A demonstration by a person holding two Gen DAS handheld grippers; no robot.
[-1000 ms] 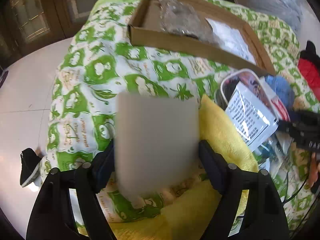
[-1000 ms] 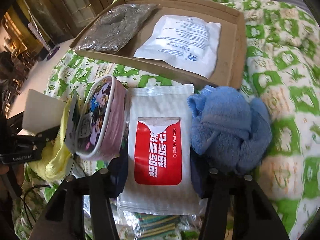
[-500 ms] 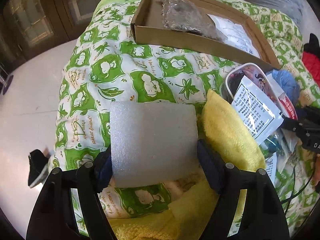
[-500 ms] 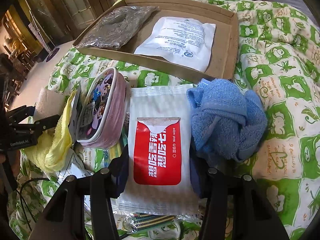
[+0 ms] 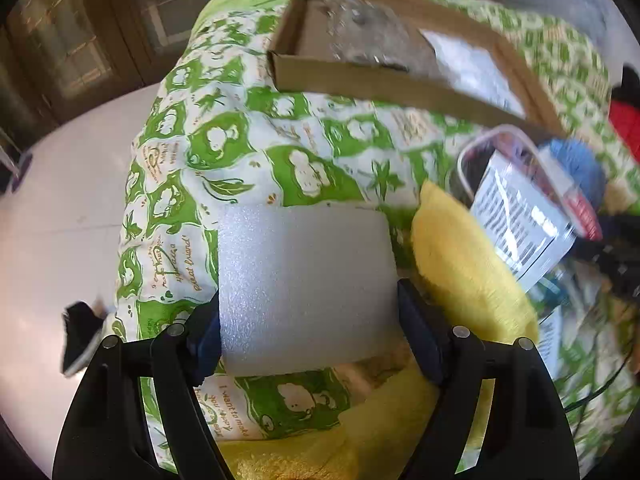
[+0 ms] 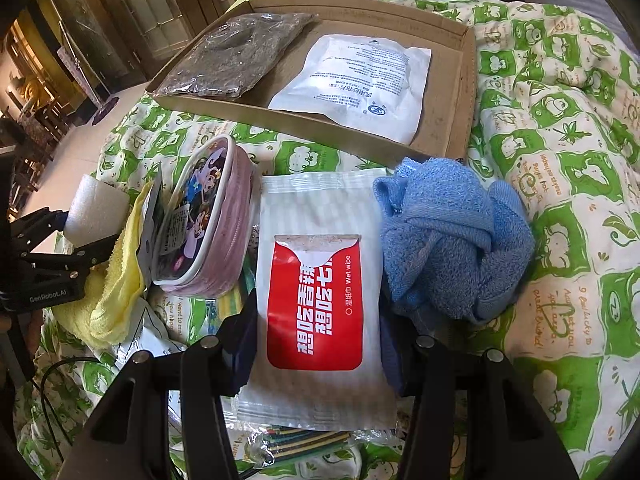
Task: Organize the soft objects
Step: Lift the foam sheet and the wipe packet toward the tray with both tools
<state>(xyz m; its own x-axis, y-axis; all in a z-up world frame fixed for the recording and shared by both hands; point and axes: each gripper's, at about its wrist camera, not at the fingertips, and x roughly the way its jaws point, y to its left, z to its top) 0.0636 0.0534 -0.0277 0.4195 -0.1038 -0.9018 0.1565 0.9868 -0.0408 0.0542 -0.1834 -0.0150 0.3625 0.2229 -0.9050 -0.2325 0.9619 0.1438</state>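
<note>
My left gripper (image 5: 310, 320) is shut on a white foam block (image 5: 304, 284), held above the green patterned quilt (image 5: 224, 148). In the right wrist view, the foam block (image 6: 94, 208) and left gripper (image 6: 60, 240) sit at the far left. My right gripper (image 6: 318, 340) is shut on a red and white wet wipe pack (image 6: 316, 288), its pads pressing both long edges. A crumpled blue towel (image 6: 448, 240) lies just right of the pack. A pink cartoon pouch (image 6: 208, 224) and a yellow cloth (image 6: 116, 280) lie to its left.
A shallow cardboard box (image 6: 280, 120) sits farther back on the quilt, holding a grey bagged item (image 6: 236, 56) and a white printed pouch (image 6: 356, 80). Plastic packets and a cable lie below the grippers. The quilt drops to a pale floor (image 5: 60, 200) on the left.
Both grips hold as before. The foam block was blurred a second ago and is sharp now. The right view has drawn back slightly from the box.
</note>
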